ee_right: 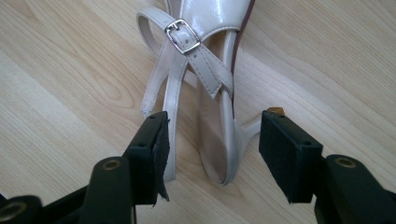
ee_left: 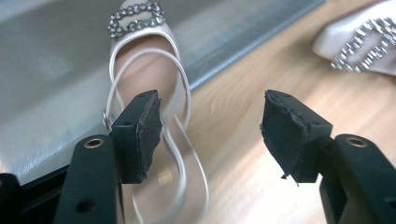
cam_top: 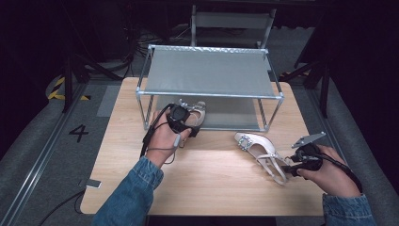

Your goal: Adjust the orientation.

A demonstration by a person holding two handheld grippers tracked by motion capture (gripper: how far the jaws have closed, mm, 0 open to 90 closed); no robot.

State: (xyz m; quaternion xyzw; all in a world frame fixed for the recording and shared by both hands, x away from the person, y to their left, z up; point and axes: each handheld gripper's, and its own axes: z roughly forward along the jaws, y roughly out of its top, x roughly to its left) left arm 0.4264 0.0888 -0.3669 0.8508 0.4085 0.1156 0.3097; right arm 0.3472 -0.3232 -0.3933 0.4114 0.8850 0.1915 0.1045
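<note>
Grey rack [cam_top: 207, 75] at back of table [cam_top: 207, 183]. Left shoe [ee_left: 149, 70] half on its low shelf, heel by spread left tongs [ee_left: 210, 130]. Right shoe [ee_right: 210, 70] on table w/ heel between spread right tongs [ee_right: 212, 140].

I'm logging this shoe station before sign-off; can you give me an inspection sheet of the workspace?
Surface: light wooden table, bare at the front.
Job's things: one cream slingback shoe with a rhinestone buckle on the lower shelf of the grey metal two-tier rack; its twin lies on the table.
Clutter: small flat card-like object at the table's left edge.
Grippers: left gripper open behind the shelved shoe's heel; right gripper open around the twin's heel end.
Cables: black leads trail from both grippers.
Surroundings: grey floor, a painted 4, dark stands.
</note>
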